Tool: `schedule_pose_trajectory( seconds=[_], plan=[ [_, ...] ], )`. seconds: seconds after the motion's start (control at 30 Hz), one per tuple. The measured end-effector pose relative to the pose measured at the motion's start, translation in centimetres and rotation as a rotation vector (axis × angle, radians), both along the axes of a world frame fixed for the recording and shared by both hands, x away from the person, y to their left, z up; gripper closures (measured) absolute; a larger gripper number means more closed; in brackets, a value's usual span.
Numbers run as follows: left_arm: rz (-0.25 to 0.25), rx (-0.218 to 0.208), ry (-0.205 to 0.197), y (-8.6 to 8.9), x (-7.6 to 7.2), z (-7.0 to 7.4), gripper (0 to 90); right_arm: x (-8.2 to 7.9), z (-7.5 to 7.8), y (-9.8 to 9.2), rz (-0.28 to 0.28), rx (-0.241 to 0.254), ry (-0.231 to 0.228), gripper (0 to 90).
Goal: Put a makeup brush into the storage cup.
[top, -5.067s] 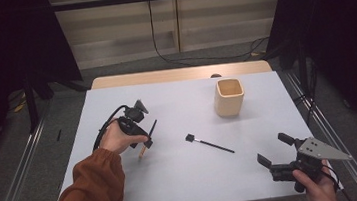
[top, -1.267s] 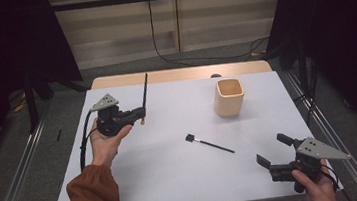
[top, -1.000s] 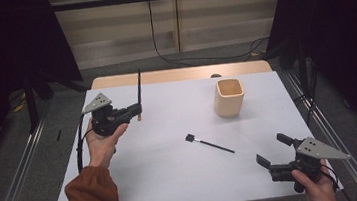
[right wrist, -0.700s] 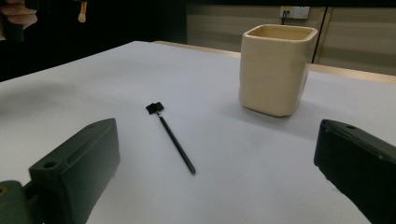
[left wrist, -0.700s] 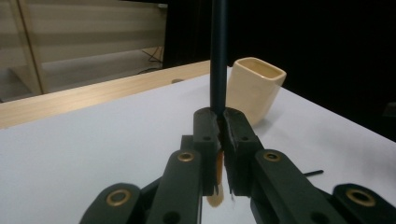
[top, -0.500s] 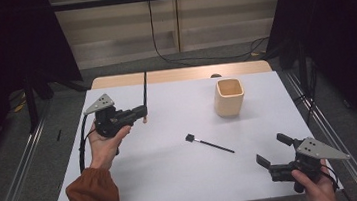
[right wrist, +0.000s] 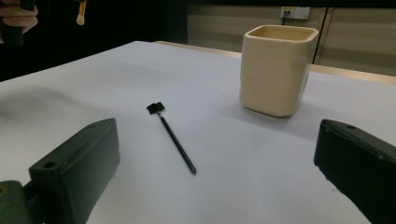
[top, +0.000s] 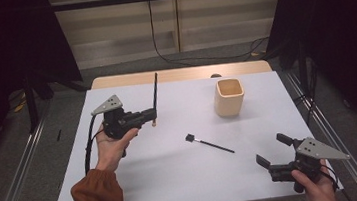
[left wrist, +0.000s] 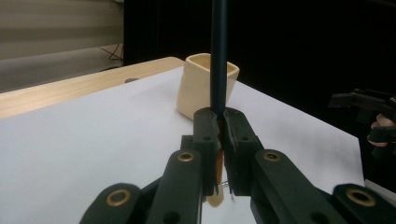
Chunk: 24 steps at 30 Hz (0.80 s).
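My left gripper (top: 149,117) is raised over the table's left side, shut on a thin brush (top: 155,90). The brush has a black handle that stands nearly upright and a tan tip that hangs below the jaws. In the left gripper view the jaws (left wrist: 222,122) pinch the dark handle (left wrist: 218,51), with the tan tip (left wrist: 215,196) beneath. A cream square cup (top: 229,96) (left wrist: 205,88) (right wrist: 278,67) stands at the back right. A second, black brush (top: 209,144) (right wrist: 173,135) lies flat mid-table. My right gripper (top: 271,150) (right wrist: 219,140) rests open near the front right corner, pointing at that brush.
The white table top (top: 175,181) ends at a wooden strip (top: 179,74) along the far edge. Metal rails (top: 18,172) run along both sides on the floor. Dark curtains stand left and right. The left hand (right wrist: 14,16) shows at the right gripper view's top left.
Five seconds ago the left gripper was low over the table with the brush; it has since lifted and turned the handle upright. In the last second it drifted slightly right. The right gripper stayed still.
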<state>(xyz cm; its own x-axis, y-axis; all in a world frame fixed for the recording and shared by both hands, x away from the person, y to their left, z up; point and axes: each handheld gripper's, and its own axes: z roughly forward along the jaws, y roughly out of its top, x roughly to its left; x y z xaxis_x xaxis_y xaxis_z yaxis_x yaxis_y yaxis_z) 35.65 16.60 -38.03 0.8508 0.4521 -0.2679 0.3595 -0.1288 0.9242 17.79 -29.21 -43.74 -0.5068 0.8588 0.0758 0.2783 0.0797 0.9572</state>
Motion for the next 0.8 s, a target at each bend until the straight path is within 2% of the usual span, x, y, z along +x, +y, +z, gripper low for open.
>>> schedule_pose_trajectory(
  seconds=[0.43, 0.63, 0.8],
  plan=[
    [-0.086, 0.006, -0.008, -2.7, -0.7, 0.7, 84.9, 0.0, 0.0, 0.0, 0.001, 0.003, 0.001, 0.0],
    [-0.106, 0.01, -0.006, -3.7, -0.9, 0.9, 84.9, 0.0, 0.0, 0.0, 0.003, 0.0, -0.001, 0.0],
    [-0.13, 0.03, -0.006, -4.5, -0.9, 1.0, 84.9, 0.0, 0.0, 0.0, 0.002, 0.002, 0.0, 0.0]
  ],
)
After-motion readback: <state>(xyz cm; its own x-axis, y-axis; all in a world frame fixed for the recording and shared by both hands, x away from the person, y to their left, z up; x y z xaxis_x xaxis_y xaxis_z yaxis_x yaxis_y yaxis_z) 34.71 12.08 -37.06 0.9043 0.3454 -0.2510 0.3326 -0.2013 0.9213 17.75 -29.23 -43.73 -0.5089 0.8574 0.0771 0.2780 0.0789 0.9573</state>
